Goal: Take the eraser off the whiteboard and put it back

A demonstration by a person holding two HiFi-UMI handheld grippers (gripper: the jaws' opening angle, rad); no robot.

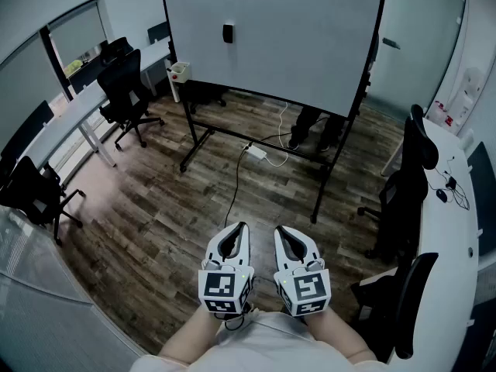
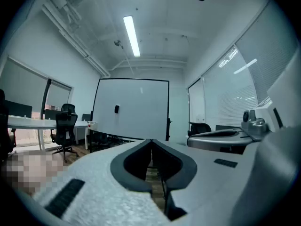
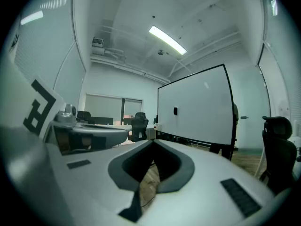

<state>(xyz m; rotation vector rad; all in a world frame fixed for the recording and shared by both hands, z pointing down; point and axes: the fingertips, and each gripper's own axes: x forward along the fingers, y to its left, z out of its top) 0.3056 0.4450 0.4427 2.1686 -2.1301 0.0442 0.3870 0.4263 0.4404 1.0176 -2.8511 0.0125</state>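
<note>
Jaws of the left gripper (image 1: 241, 228) and the right gripper (image 1: 280, 231) are closed, empty. The eraser (image 1: 228, 33) stands upright on the whiteboard (image 1: 302, 45), well ahead and slightly left. The left gripper is judged marginally nearer.

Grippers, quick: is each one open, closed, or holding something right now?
Left gripper: closed, nothing between its jaws.
Right gripper: closed, nothing between its jaws.
</note>
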